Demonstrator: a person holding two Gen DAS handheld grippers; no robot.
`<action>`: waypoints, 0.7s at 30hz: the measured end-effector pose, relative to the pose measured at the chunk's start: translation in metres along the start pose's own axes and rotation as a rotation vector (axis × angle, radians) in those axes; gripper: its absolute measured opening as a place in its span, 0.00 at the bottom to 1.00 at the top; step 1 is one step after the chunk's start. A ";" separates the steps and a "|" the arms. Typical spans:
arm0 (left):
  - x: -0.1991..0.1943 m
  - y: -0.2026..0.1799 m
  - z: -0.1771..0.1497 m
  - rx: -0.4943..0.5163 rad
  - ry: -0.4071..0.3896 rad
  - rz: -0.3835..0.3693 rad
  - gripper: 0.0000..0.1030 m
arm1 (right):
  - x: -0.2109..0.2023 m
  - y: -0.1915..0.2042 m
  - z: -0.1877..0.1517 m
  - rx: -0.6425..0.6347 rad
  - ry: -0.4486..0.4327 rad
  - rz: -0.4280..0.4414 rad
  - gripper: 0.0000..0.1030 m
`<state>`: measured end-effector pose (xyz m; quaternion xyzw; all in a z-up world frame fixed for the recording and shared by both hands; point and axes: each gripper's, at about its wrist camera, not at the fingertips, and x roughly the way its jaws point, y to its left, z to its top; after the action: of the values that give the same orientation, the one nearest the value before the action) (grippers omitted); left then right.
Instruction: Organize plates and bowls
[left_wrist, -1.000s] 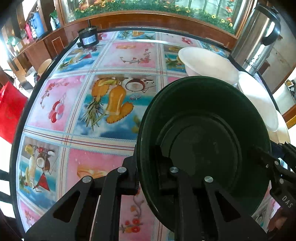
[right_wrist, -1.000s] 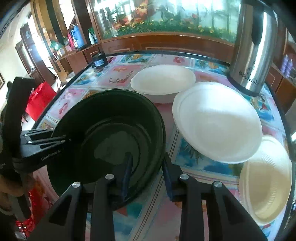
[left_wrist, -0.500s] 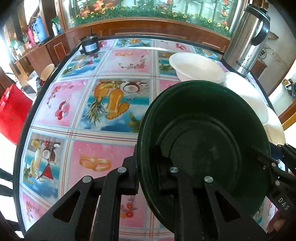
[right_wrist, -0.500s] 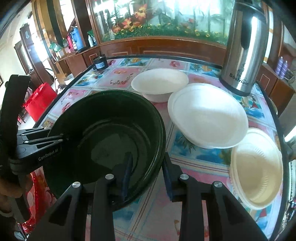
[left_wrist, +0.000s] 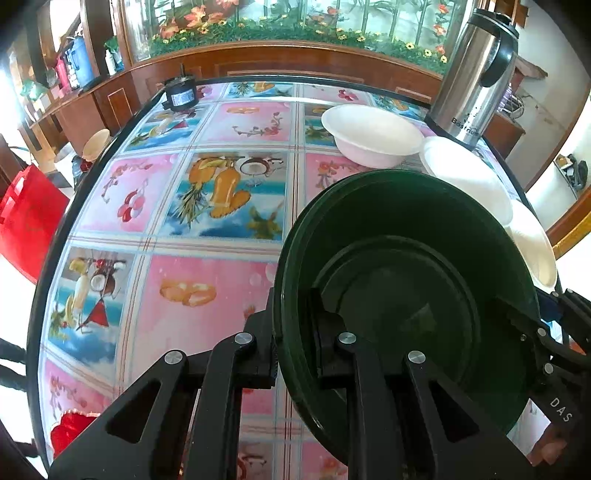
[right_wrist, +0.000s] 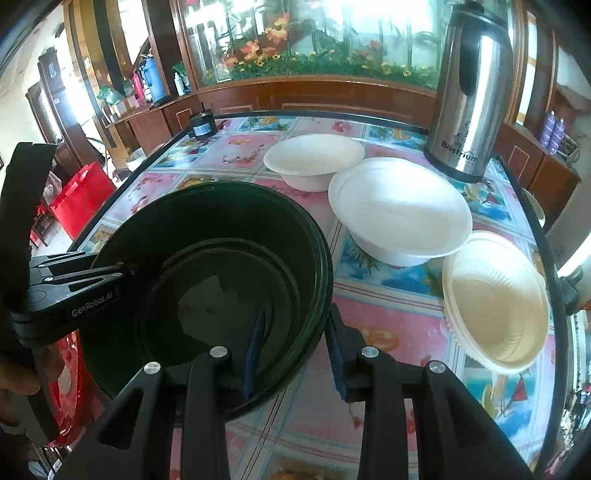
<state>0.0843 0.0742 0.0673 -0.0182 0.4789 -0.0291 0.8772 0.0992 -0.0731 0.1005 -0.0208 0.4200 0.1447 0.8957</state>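
A dark green bowl (left_wrist: 406, 280) (right_wrist: 207, 280) hangs tilted over the near part of the fruit-print table (left_wrist: 207, 273), carried by both grippers. My left gripper (left_wrist: 291, 325) is shut on its left rim, one finger inside and one outside; in the right wrist view the left gripper (right_wrist: 122, 273) reaches in from the left. My right gripper (right_wrist: 295, 332) straddles the opposite rim with its blue pads (right_wrist: 255, 347); its jaws are opening, the rim still between them. Beyond stand a small white bowl (right_wrist: 314, 155), a wider white bowl (right_wrist: 399, 206) and a cream bowl stack (right_wrist: 495, 299).
A steel thermos (right_wrist: 469, 92) stands at the back right, close behind the white bowls. A small black cylinder (left_wrist: 180, 94) sits at the far left corner. A red bag (left_wrist: 26, 218) lies on the floor left of the table. Wooden cabinets ring the far side.
Both grippers have carried the green bowl back toward the near edge and slightly up. The white bowls and thermos now look farther away, with more tabletop showing.
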 end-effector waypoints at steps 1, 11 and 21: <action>-0.003 0.000 -0.003 0.001 -0.001 0.000 0.12 | -0.003 0.002 -0.002 -0.002 -0.003 0.000 0.33; -0.038 0.012 -0.035 -0.013 -0.026 -0.007 0.13 | -0.027 0.022 -0.021 -0.022 -0.029 0.020 0.34; -0.090 0.051 -0.081 -0.075 -0.066 -0.004 0.13 | -0.059 0.068 -0.038 -0.093 -0.070 0.050 0.34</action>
<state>-0.0306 0.1308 0.0963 -0.0530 0.4504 -0.0121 0.8912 0.0159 -0.0286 0.1266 -0.0470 0.3816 0.1871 0.9040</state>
